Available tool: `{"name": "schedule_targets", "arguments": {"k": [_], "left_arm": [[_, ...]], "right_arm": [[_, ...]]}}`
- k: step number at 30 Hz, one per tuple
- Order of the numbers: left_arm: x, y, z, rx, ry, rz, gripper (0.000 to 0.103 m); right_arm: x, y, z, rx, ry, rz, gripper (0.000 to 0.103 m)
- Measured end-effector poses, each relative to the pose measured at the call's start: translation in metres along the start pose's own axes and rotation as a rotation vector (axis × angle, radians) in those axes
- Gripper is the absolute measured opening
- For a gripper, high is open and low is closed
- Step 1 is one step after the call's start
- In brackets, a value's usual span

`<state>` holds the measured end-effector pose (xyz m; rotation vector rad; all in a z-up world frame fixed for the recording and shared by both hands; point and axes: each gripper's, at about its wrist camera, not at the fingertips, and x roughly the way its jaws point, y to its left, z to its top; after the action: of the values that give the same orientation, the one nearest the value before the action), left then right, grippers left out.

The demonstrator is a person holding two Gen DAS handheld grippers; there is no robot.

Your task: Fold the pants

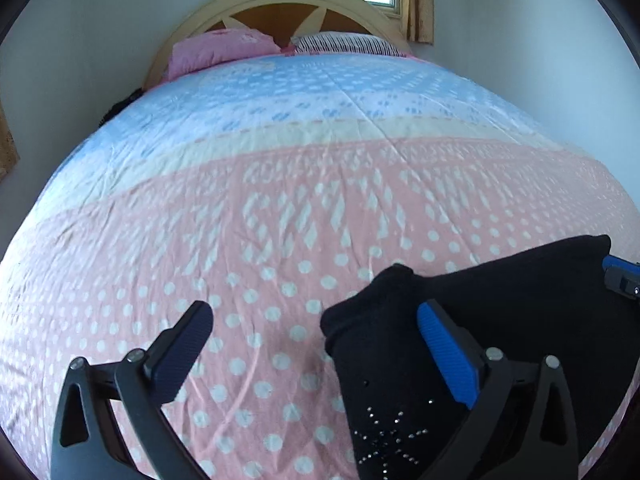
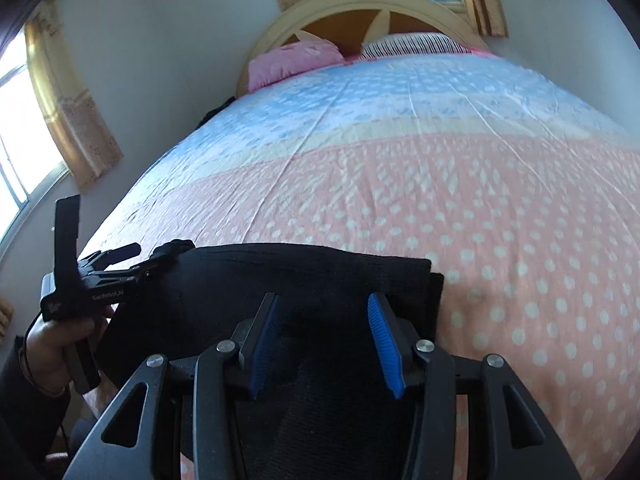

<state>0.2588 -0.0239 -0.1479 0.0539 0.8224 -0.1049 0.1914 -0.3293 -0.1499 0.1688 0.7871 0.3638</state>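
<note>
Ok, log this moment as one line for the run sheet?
stage: fold pants | pants: folded bundle on bed | left gripper: open, empty, beside pants | right gripper: open above pants

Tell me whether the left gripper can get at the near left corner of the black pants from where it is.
Probably yes. The left gripper is wide open, one of its fingers already over the black pants, and only bare bedspread lies beside the corner.
</note>
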Motion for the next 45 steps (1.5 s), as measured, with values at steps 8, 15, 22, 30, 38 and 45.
{"name": "schedule_targets", "arguments": {"k": [8,15,22,30,38,45], "left_arm": [[-0.024,0.006,-0.010,-0.032,-0.036,-0.023,0.103],[-0.072,0.005,-0.024,-0.039,-0.105,-0.069,0.103],[-0.057,-0.004,-0.035,-0.047,-0.048,-0.110,0.103],[-0.039,-0.013,-0.043,-0.041,-0.003,-0.137,0.103],[-0.052,-0.007,-0.043,-0.039,-0.040,-0.113,0.103],[-0.065,0.014,-0.049,-0.074,-0.077,-0.062,0.103]], "right_arm": [[-0.029,-0.012,-0.004,0.069,-0.106,0.055,0.056],[-0.047,-0.035,-0.016,0.130,-0.107,0.016,0.067],[-0.030,-0.044,-0.031,0.193,-0.003,0.068,0.067],[-0.031,-0.041,-0.033,0.186,-0.021,0.079,0.067],[-0.071,0.000,-0.027,0.029,-0.121,-0.007,0.067],[-0.066,0.011,-0.052,-0.080,-0.017,-0.075,0.058]]}}
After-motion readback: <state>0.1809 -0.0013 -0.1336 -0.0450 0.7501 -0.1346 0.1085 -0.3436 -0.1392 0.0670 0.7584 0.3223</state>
